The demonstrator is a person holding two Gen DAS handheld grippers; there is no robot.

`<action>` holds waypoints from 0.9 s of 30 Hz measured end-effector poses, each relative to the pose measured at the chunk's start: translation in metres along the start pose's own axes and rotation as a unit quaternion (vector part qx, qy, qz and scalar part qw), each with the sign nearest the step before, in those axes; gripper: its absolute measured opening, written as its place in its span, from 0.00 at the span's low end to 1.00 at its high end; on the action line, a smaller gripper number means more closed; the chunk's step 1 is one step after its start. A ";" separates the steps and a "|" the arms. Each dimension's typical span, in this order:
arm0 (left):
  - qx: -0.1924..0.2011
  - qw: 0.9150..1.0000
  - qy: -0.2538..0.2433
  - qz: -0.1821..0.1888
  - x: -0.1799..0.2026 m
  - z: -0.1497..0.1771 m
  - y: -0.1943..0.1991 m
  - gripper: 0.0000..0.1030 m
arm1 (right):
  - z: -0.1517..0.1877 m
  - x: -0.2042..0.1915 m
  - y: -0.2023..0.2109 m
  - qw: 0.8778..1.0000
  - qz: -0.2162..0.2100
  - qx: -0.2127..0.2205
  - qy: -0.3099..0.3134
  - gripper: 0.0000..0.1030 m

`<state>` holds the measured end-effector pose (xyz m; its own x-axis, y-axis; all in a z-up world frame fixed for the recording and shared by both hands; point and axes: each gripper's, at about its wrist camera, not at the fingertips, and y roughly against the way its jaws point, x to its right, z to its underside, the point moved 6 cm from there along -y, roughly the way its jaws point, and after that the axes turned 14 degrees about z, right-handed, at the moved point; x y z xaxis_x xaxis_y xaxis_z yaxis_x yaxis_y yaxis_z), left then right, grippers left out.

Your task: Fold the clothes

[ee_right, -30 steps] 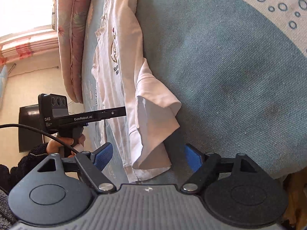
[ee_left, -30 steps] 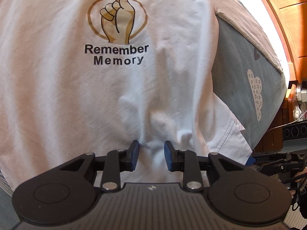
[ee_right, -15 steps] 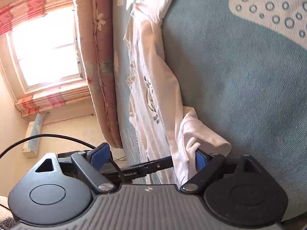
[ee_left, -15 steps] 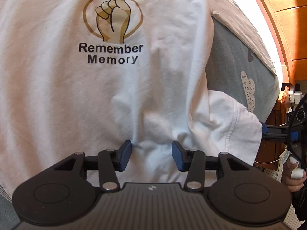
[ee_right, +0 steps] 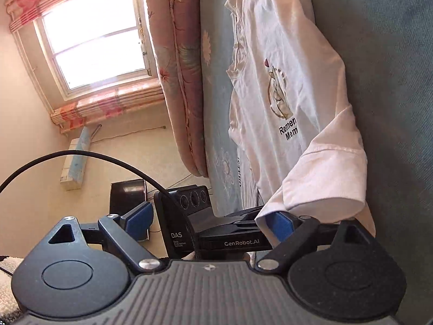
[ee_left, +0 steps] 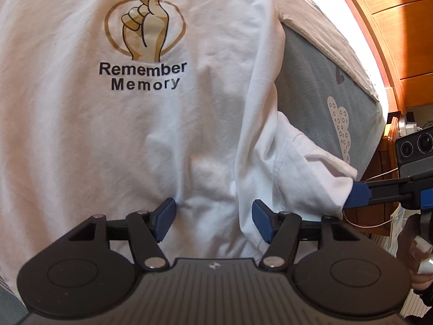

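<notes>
Left gripper (ee_left: 213, 218) jaws just widened, astride the hem, gripping nothing | right gripper (ee_right: 208, 218) wide, sleeve (ee_right: 324, 187) draped on one finger | your white T-shirt (ee_left: 135, 122) lies flat on the bed (ee_left: 319, 81) | soft, light, limp: pinch hem or sleeve edge.

White T-shirt (ee_left: 135, 124): one item, cotton, lightly creased. Front print of a gold-ringed finger-heart hand under a small red heart, with black lettering "Remember Memory". Lies spread flat, print side up, on a grey-blue bed cover, directly ahead of the left claw. Short sleeve (ee_right: 324, 178) raised off the cover, draped over one pad of the right claw.
</notes>
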<state>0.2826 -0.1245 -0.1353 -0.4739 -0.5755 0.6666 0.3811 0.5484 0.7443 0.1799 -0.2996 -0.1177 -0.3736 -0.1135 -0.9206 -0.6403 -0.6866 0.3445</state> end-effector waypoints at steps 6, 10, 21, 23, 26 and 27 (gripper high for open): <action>0.001 1.000 -0.017 0.003 0.004 0.001 -0.004 0.68 | 0.004 0.035 0.021 0.998 0.064 -0.011 -0.021 0.91; 0.004 1.000 -0.024 0.005 0.005 0.002 -0.003 0.71 | 0.007 0.076 0.047 0.993 0.088 0.003 -0.072 0.91; -0.004 1.000 -0.030 0.007 0.007 0.001 -0.007 0.75 | 0.009 0.146 0.071 0.939 -0.040 0.138 -0.312 0.94; -0.009 0.999 -0.032 0.004 0.008 0.001 -0.007 0.75 | 0.010 0.146 0.067 0.929 -0.047 0.140 -0.338 0.95; -0.014 0.999 -0.035 0.002 0.009 0.000 -0.009 0.75 | 0.016 0.137 0.066 0.939 -0.007 0.130 -0.318 0.95; -0.015 0.999 -0.035 0.003 0.009 0.000 -0.009 0.75 | 0.018 0.133 0.067 0.944 0.011 0.126 -0.306 0.95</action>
<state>0.2751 -0.1347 -0.1357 -0.5254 -0.5282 0.6671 0.4077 0.5318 0.7422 0.0754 -0.3476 -0.2141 -0.6564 0.3635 -0.6611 -0.7387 -0.4876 0.4653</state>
